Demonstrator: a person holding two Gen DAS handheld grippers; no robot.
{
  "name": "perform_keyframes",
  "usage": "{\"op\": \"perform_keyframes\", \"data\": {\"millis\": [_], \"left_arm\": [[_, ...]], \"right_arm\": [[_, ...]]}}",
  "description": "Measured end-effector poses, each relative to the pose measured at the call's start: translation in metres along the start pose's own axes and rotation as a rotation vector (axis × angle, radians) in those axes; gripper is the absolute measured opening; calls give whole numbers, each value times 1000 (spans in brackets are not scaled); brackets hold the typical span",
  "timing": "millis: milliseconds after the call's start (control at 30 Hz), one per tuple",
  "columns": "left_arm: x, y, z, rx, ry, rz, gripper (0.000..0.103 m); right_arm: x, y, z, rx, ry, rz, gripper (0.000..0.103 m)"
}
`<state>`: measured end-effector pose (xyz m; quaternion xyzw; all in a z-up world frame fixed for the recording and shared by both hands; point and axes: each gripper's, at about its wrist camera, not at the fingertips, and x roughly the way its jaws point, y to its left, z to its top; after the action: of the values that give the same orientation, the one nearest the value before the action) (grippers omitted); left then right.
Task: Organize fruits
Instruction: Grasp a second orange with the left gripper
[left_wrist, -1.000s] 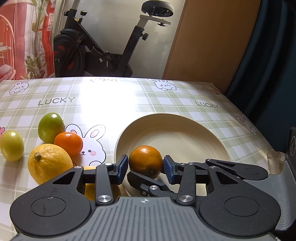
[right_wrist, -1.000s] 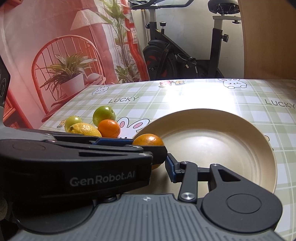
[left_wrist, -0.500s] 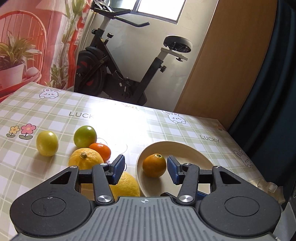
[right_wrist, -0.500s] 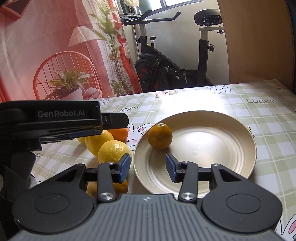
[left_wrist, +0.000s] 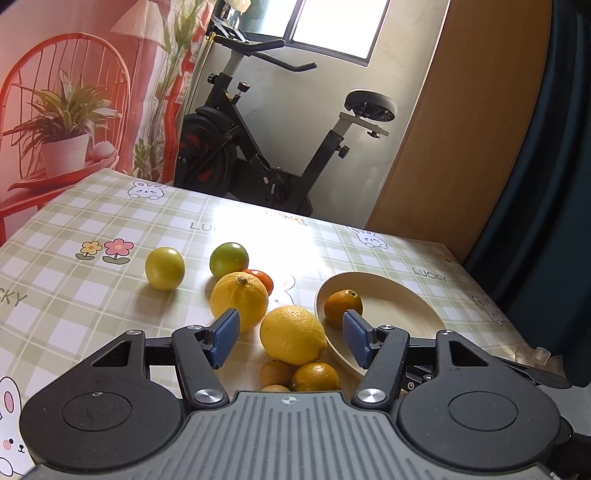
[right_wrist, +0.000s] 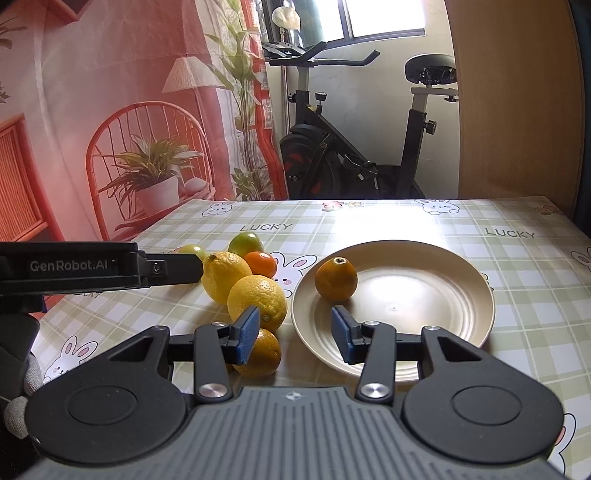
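Note:
A cream plate (right_wrist: 436, 291) (left_wrist: 406, 314) sits on the checked tablecloth with one orange (right_wrist: 336, 277) (left_wrist: 342, 302) resting on its left side. Left of the plate lies a cluster of fruit: two lemons (left_wrist: 293, 334) (left_wrist: 239, 293) (right_wrist: 257, 302) (right_wrist: 225, 276), a small tangerine (right_wrist: 261, 264), a green lime (left_wrist: 229, 258) (right_wrist: 245, 243), a yellow-green fruit (left_wrist: 164, 268) and small oranges (left_wrist: 316, 376) (right_wrist: 260, 352) nearest me. My left gripper (left_wrist: 290, 341) hovers open above the near lemon. My right gripper (right_wrist: 293, 334) stands open over the plate's near-left rim, holding nothing.
The left gripper's black body (right_wrist: 85, 267) reaches in from the left of the right wrist view. An exercise bike (left_wrist: 258, 147) stands past the table's far edge, with a wooden panel (left_wrist: 461, 129) beside it. A bit of clear plastic (left_wrist: 537, 356) lies at the right table edge.
Both grippers have pulled back and risen, away from the plate. The orange lies let go on the plate. The left gripper now hangs over the fruit cluster.

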<state>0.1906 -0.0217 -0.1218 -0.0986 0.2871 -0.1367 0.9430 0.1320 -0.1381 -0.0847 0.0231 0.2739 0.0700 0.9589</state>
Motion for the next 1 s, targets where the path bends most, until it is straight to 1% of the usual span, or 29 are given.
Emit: {"op": "perform_keyframes", "data": {"millis": [67,267,400,533,600,700,833,933,1000], "left_arm": [[0,3,-4,2,12,-22,64],[8,13,-14,-22,50,-12,64],[15,17,-16,-33,57,-10,64],[19,15,-23,34,59,28,63],[20,15,-24,50,59,27,63],[22,13,-25,73,63,6,62],[24,6,-29,107,76,-60,55],[27,1,-32,126,86,-94,55],[29,-1,-34,133,93,-101,55]], "right_arm": [[0,2,-1,-14,2,4,46],[13,7,-7,-34,38,24,46],[22,10,-14,-58,63,55,46],[33,11,-21,-63,92,88,46],[38,11,-24,-63,104,104,46],[46,12,-26,-60,113,114,46],[51,10,-29,-46,117,121,46],[51,6,-31,-39,104,126,46],[51,6,-32,-39,94,125,46]]}}
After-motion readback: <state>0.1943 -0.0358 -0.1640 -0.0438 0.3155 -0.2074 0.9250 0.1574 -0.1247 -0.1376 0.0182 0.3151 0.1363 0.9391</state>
